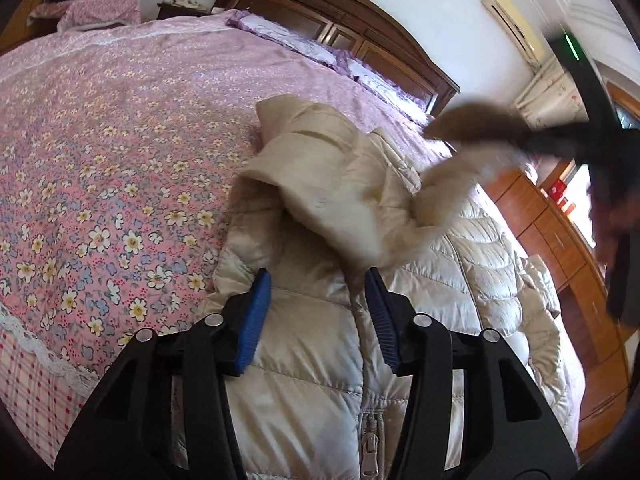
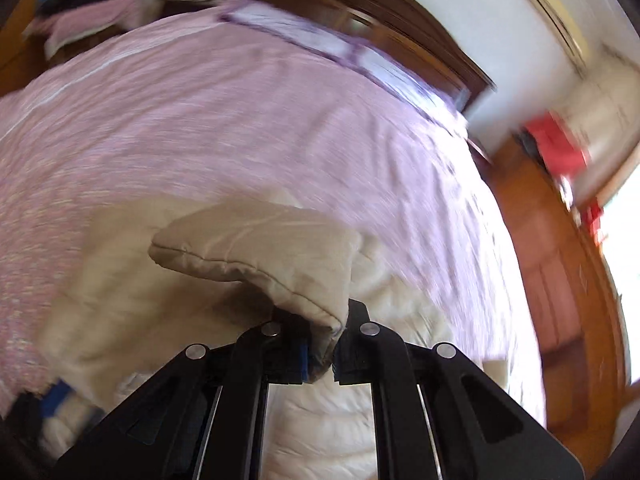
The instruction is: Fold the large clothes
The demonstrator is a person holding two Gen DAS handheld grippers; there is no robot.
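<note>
A cream quilted down jacket [image 1: 320, 380] lies zipped on the flowered pink bedcover [image 1: 120, 160], its zipper near the bottom of the left wrist view. My left gripper [image 1: 317, 276] stands open just over the jacket's chest, blue pads apart with nothing pinched between them. My right gripper [image 2: 323, 344] is shut on a beige end of the jacket [image 2: 256, 248], sleeve or hood I cannot tell. It holds that end up off the jacket body [image 2: 320, 432]. The left wrist view shows the right gripper [image 1: 532, 140] blurred at upper right, with the lifted beige end [image 1: 476, 124] in it.
The bed's dark wooden headboard [image 1: 360, 28] and purple-edged pillows [image 1: 304, 44] lie beyond the jacket. An orange wooden cabinet [image 1: 560, 248] runs along the bed's right side. A pile of clothes [image 1: 92, 4] sits at the far left corner. Wide bedcover lies bare to the left.
</note>
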